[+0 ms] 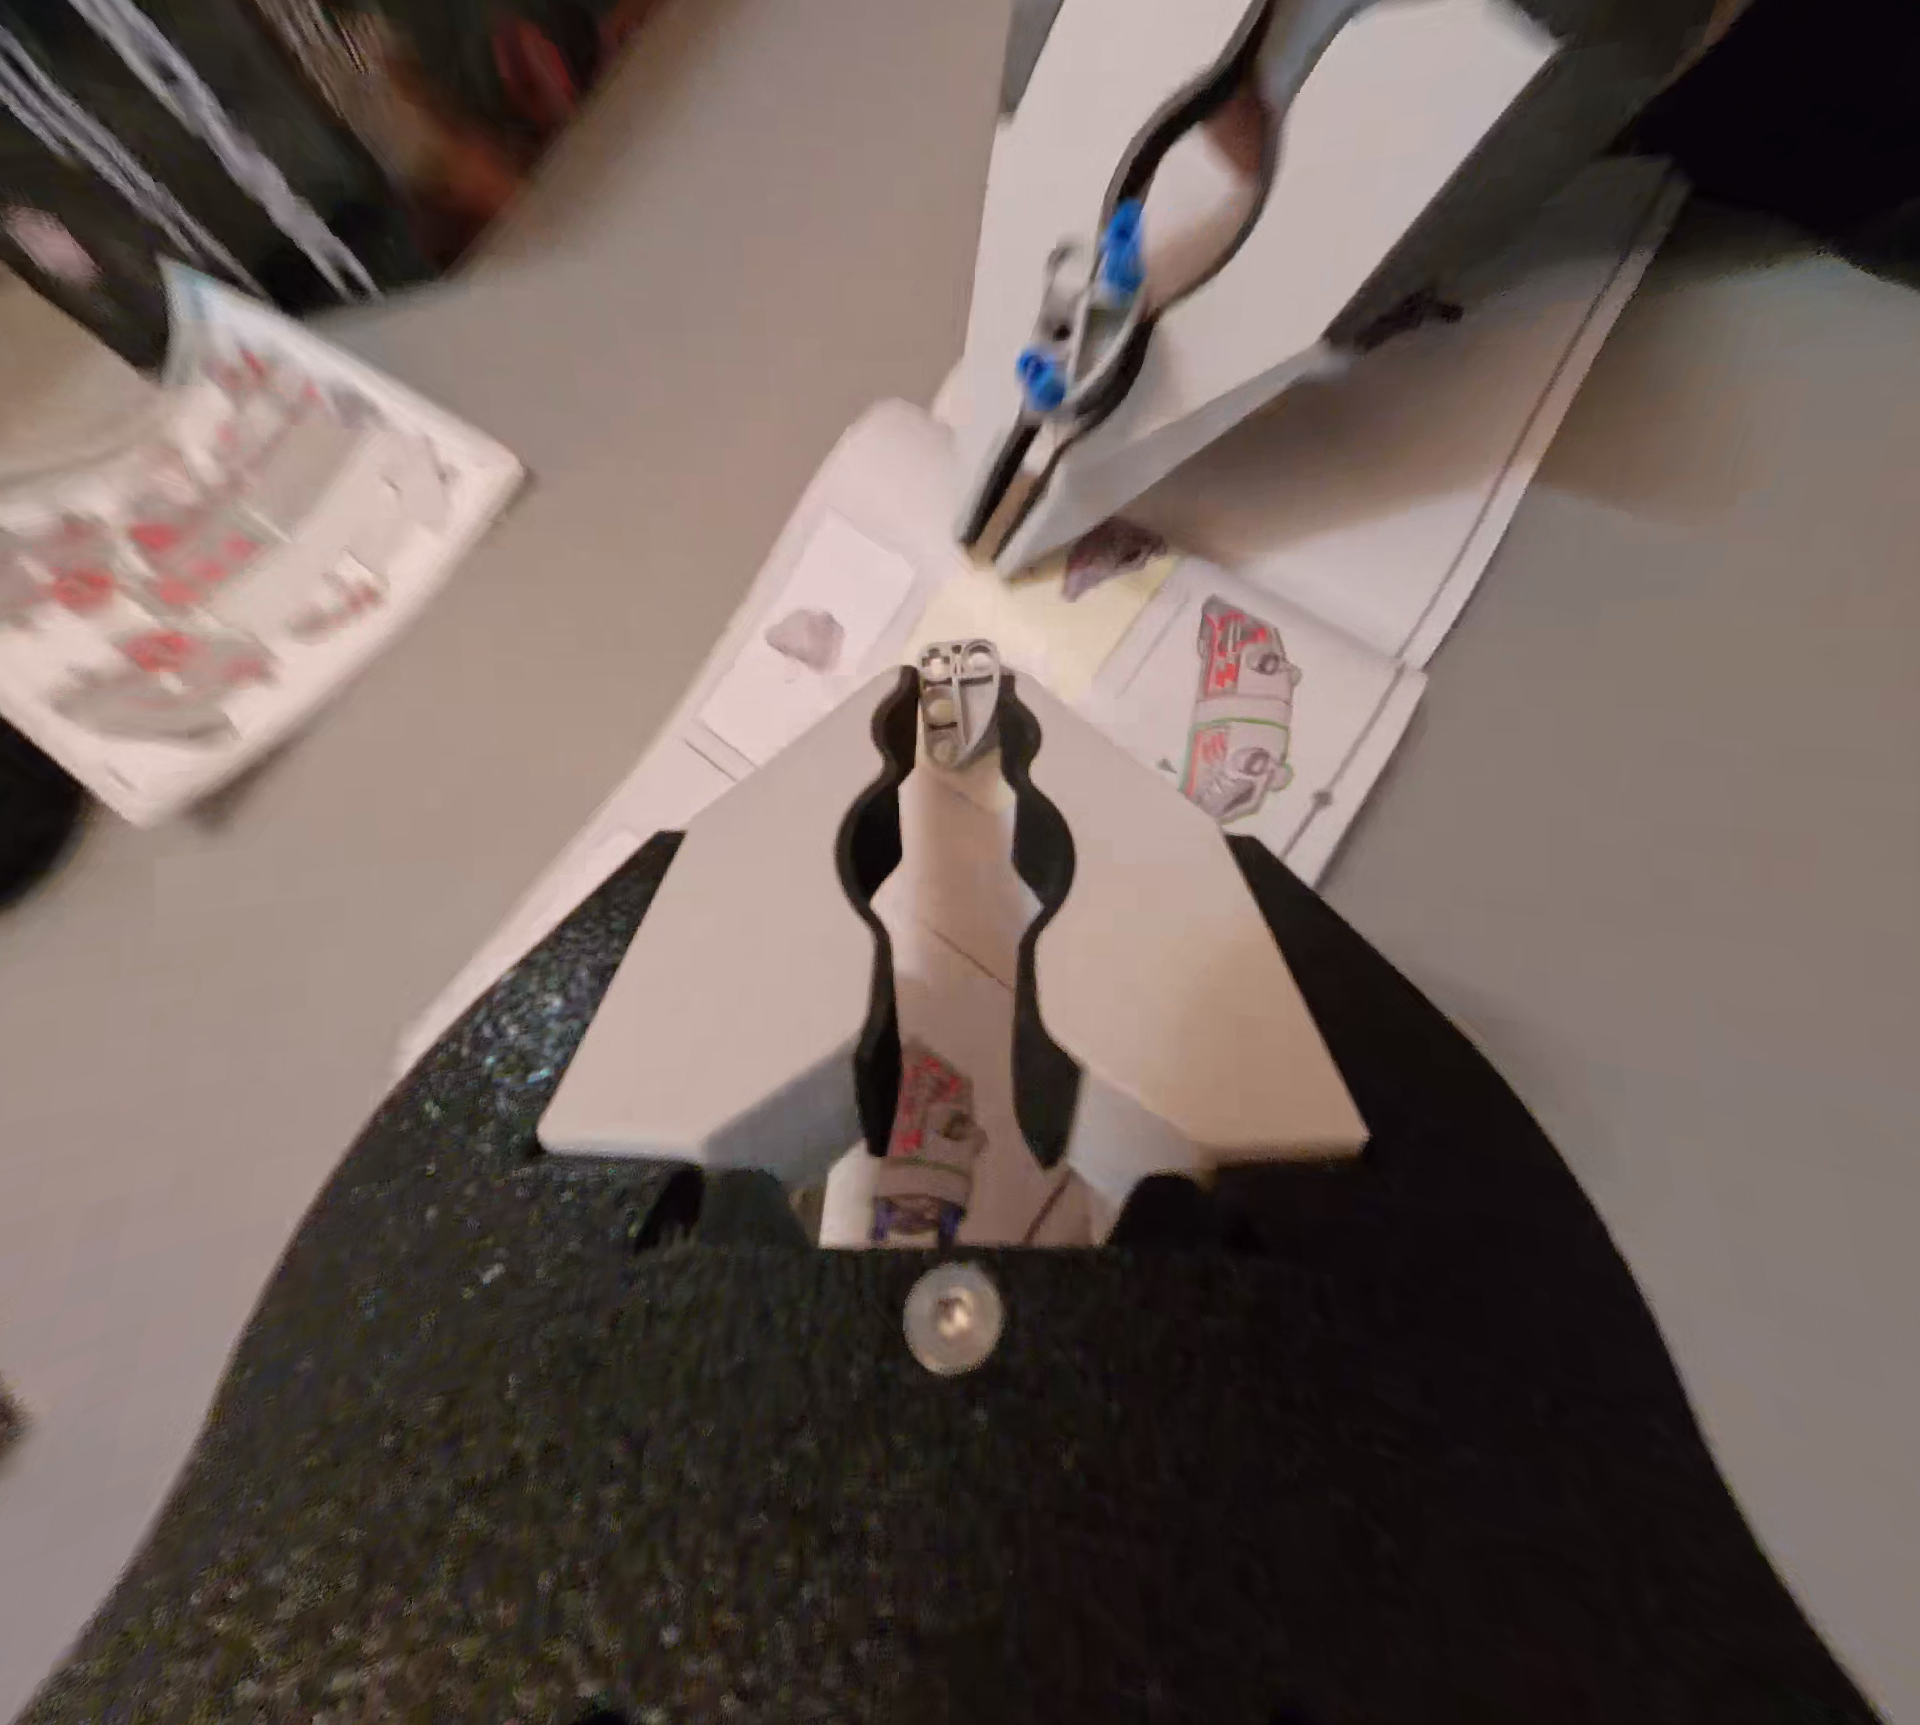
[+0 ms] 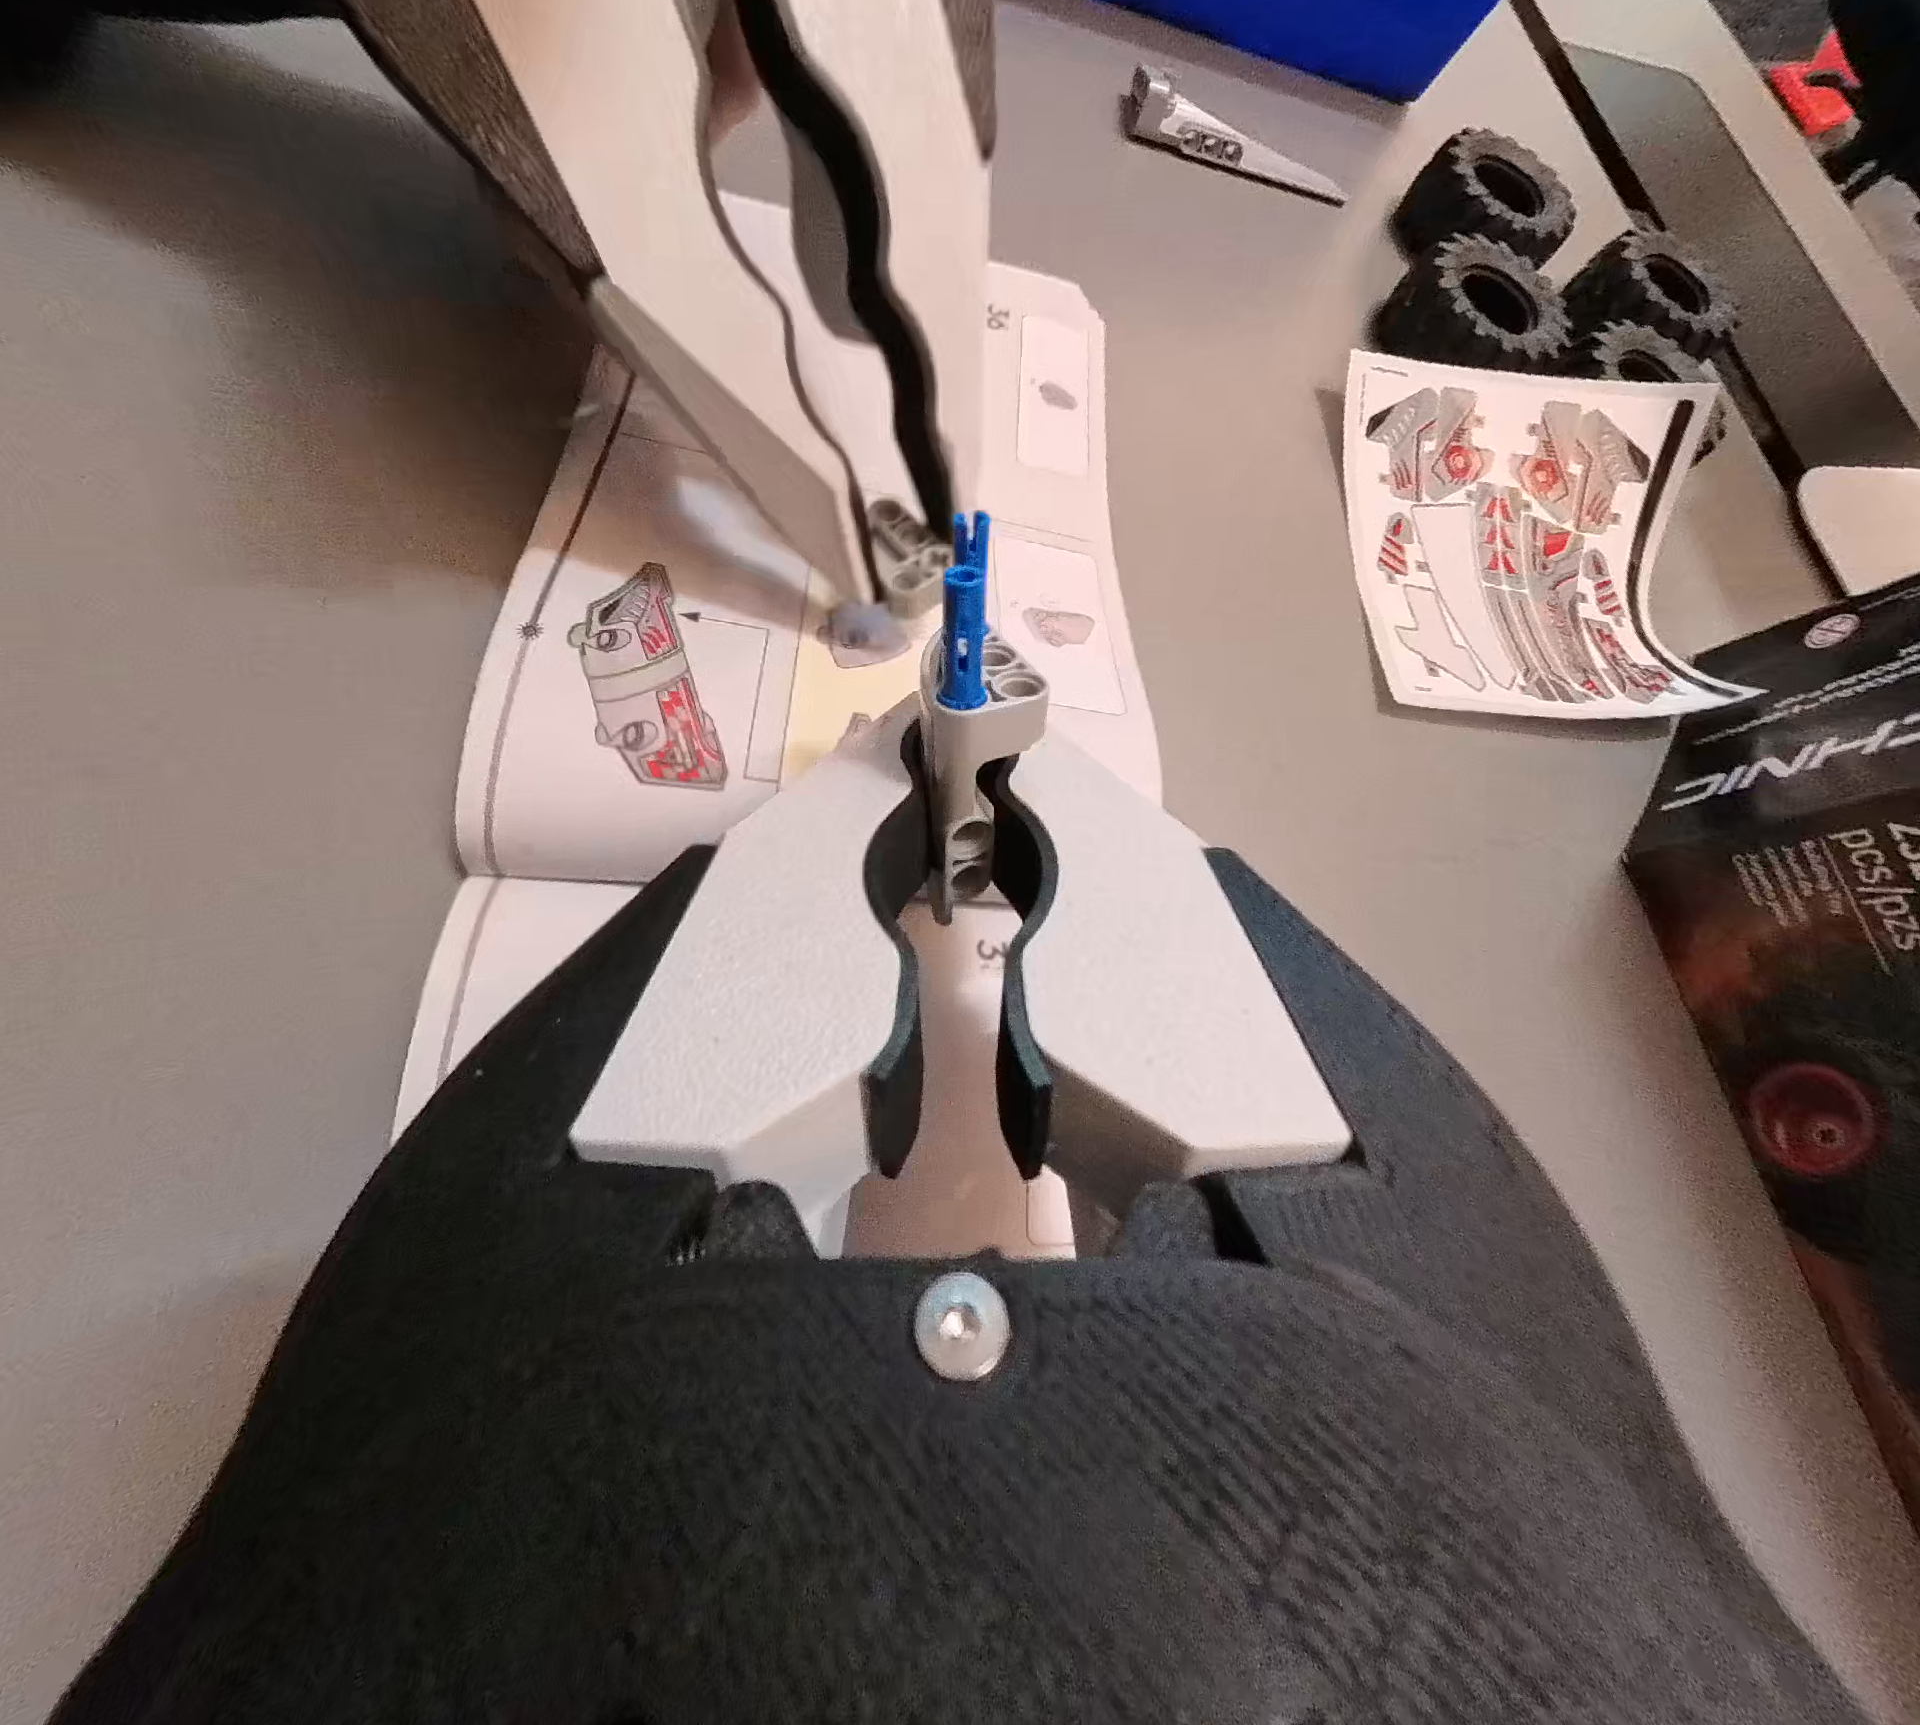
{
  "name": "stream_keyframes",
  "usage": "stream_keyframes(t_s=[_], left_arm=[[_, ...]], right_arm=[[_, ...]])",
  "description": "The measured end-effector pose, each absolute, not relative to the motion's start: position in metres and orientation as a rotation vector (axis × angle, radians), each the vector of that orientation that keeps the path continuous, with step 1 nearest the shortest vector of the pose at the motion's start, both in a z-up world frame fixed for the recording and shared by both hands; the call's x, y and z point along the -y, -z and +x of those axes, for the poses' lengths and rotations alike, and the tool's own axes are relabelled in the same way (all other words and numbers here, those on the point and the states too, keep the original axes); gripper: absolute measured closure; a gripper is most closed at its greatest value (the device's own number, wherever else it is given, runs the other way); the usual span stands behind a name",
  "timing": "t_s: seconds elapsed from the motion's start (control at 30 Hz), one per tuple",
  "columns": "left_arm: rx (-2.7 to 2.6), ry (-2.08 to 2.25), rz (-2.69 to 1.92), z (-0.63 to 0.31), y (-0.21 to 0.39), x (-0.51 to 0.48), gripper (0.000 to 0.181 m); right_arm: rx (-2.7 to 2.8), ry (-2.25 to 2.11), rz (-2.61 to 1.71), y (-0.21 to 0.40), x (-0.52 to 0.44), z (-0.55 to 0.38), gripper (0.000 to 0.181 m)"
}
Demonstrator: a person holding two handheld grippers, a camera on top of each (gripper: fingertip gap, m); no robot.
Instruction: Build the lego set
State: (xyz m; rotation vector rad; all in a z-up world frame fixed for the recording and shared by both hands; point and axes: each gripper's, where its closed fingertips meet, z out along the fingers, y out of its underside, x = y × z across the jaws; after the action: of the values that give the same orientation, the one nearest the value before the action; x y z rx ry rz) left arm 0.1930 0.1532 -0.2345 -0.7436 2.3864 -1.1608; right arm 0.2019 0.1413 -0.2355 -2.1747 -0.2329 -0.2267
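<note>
Mid-assembly over the open instruction booklet [image 2: 1049, 449] — left gripper [image 1: 958, 699] pinches a small grey piece [image 1: 958, 707], right gripper [image 2: 961, 771] clamps a grey beam w/ two blue pins [image 2: 961, 636], parts near but apart — next prob. lining holes onto pins & pressing.

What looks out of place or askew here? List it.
The sticker sheet curls up at its right edge instead of lying flat on the table. It also leans against the black tyres. Nothing looks spilled or broken.
</note>
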Motion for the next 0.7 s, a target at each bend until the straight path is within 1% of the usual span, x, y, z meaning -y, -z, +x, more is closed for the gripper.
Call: stream_keyframes(t_s=[0.03,0.13,0.3,0.47,0.7], left_arm=[[-2.327,1.204,-0.667,0.194,0.223,-0.150,0.169],[-2.228,1.285,-0.509,0.190,0.196,-0.145,0.169],[-2.125,1.332,-0.378,0.185,0.173,-0.146,0.169],[-2.160,1.295,-0.121,0.166,0.174,-0.129,0.169],[-2.189,1.266,-0.042,0.158,0.175,-0.123,0.169]], right_arm=[[0.243,0.202,-2.174,0.236,-0.142,0.199,0.180],[0.257,0.170,-2.142,0.233,-0.146,0.192,0.180],[0.318,0.263,-2.123,0.230,-0.149,0.192,0.180],[0.442,0.220,-2.122,0.236,-0.149,0.178,0.181],[0.537,0.174,-2.135,0.240,-0.147,0.164,0.181]])
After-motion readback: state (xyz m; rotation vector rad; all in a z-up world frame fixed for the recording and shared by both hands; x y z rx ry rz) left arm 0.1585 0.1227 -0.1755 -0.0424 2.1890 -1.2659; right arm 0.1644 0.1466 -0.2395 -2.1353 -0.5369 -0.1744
